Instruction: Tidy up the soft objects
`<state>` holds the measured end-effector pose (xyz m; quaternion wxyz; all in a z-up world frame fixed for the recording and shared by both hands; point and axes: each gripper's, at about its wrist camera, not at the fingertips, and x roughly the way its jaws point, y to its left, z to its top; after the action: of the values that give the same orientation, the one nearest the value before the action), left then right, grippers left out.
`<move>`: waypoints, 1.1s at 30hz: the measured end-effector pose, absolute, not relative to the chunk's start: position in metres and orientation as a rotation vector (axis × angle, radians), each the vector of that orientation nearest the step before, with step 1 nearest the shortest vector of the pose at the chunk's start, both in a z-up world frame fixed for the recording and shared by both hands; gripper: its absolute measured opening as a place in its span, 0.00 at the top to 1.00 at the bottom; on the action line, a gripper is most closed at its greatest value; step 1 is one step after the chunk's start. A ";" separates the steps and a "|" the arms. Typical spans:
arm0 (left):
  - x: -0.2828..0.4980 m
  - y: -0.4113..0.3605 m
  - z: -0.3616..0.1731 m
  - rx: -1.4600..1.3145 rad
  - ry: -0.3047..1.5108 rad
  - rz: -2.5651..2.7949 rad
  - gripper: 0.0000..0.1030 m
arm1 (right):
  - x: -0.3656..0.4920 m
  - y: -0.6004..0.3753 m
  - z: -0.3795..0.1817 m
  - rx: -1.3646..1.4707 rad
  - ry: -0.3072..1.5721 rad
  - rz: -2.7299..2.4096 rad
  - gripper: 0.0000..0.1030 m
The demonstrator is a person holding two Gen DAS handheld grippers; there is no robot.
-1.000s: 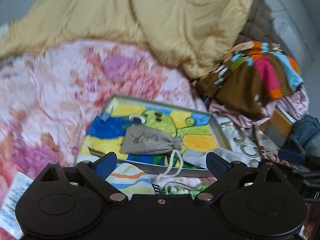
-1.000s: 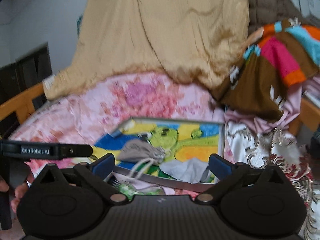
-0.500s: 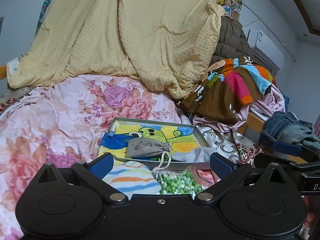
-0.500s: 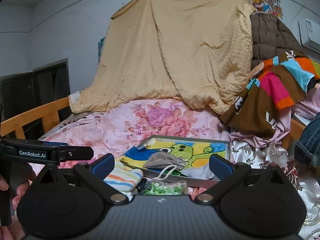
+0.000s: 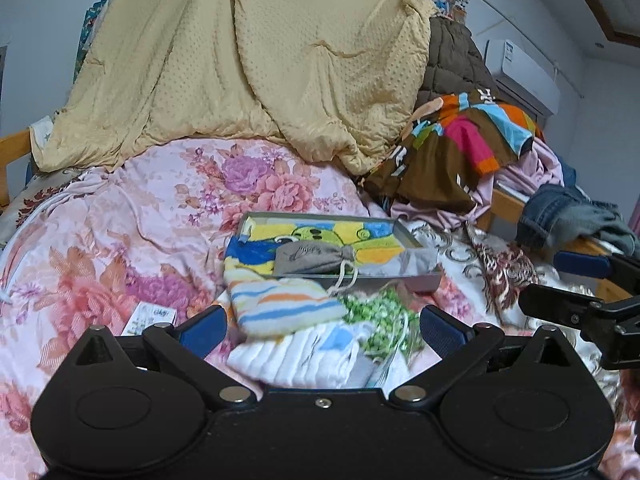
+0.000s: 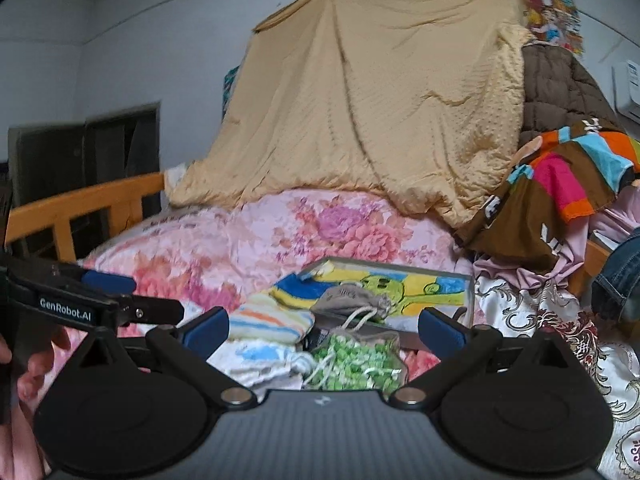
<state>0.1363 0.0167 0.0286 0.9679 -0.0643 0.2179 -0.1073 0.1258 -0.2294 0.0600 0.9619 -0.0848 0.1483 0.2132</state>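
Hanging from high on the wall (image 6: 168, 48), a big tan blanket (image 5: 256, 64), its lower edge spilling onto the bed. Spread beneath it, a pink floral quilt (image 5: 120, 216) covering most of the mattress, with a wooden bed rail (image 6: 80, 204) at the left. Piled at the right, a brown quilted cover (image 6: 560, 92), a brightly striped brown garment (image 5: 464, 140) and, lower down, blue jeans (image 5: 560, 212).

Lying on the quilt near the middle, a shallow grey tray (image 5: 424, 276) lined with a yellow, blue and green cartoon towel (image 5: 320, 240). Resting on that towel inside the tray, a grey drawstring pouch (image 5: 312, 258), cord trailing over the near rim. Just in front of the tray, outside it, three soft things bunched together — a folded striped cloth (image 5: 280, 304) overlapping the tray's near left corner, a white folded cloth (image 5: 304, 356) under it, and a green-speckled bag (image 5: 380, 316) beside it on the right. Tucked at the left on the quilt, a small printed packet (image 5: 152, 316).

Held low over the near edge of the bed, the left gripper (image 5: 320, 326) — jaws spread wide, having just opened the last bit, pressing on nothing, the striped and white cloths showing between them. Alongside it, the right gripper (image 6: 324, 328), blue pads likewise far apart and gripping nothing, green bag visible in the gap. Wrapped around the left gripper's handle at the frame edge, a hand (image 6: 36, 368).
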 end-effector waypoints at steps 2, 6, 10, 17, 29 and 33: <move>0.132 0.020 0.020 -0.112 0.437 -0.221 0.01 | 0.122 -0.223 0.056 -0.220 0.295 0.436 0.00; 0.130 0.026 0.008 -0.085 0.454 -0.202 0.01 | 0.118 -0.214 0.050 -0.255 0.290 0.453 0.00; 0.132 0.032 0.006 -0.105 0.471 -0.178 0.01 | 0.115 -0.211 0.045 -0.261 0.299 0.462 0.00; 0.136 0.031 0.002 -0.093 0.505 -0.164 0.01 | 0.118 -0.211 0.028 -0.264 0.347 0.467 0.00; 0.145 0.029 -0.011 -0.048 0.587 -0.105 0.01 | 0.125 -0.210 -0.001 -0.260 0.437 0.461 0.00; 0.148 0.031 -0.015 -0.059 0.616 -0.092 0.01 | 0.128 -0.208 -0.011 -0.270 0.462 0.452 0.00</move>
<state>0.1481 0.0308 -0.0148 0.9514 -0.0290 0.3031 -0.0454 0.1276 -0.2081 -0.0114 0.9393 -0.1325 0.2264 0.2214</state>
